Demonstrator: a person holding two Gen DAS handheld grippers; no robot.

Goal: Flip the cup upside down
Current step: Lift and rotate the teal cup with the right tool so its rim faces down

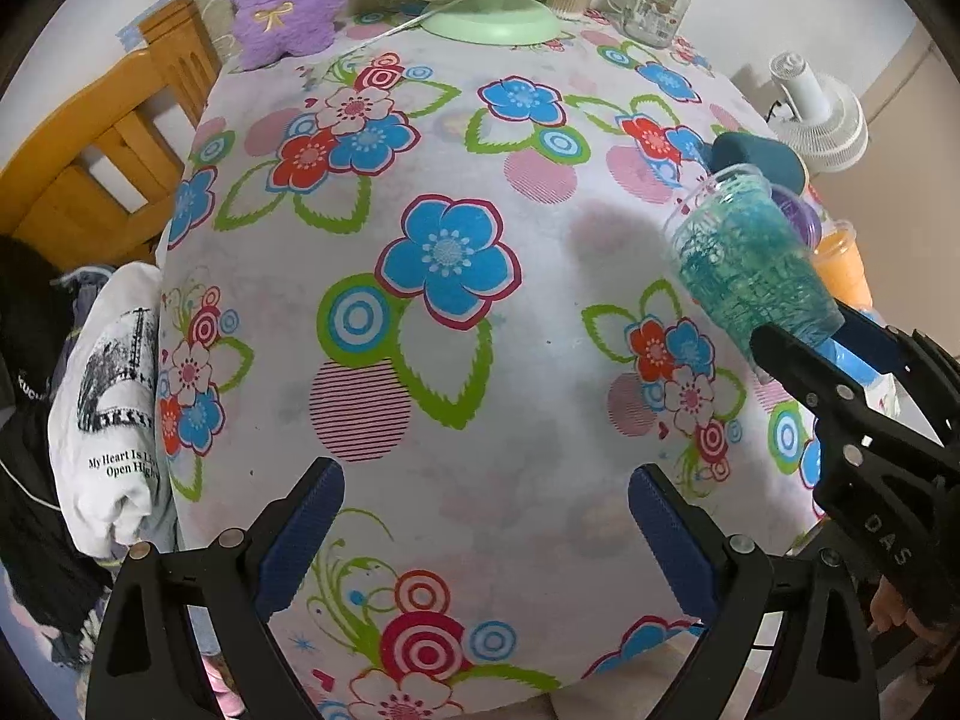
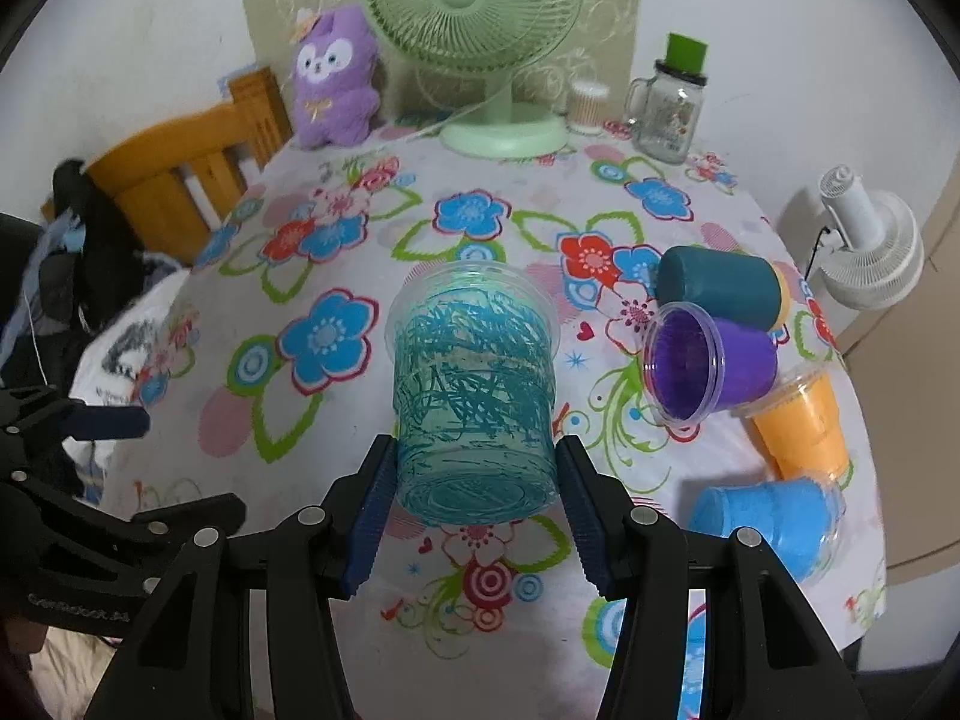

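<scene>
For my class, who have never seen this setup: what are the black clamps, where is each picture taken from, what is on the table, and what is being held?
The clamps are two hand-held tools, each with a camera looking along its fingers. The left tool is open and empty above the tablecloth. The right tool grips a teal cup, tilted with its mouth pointing away. Beside it lie purple, dark teal, orange and blue cups. At the back: a green fan, plush toy and jar.
</scene>
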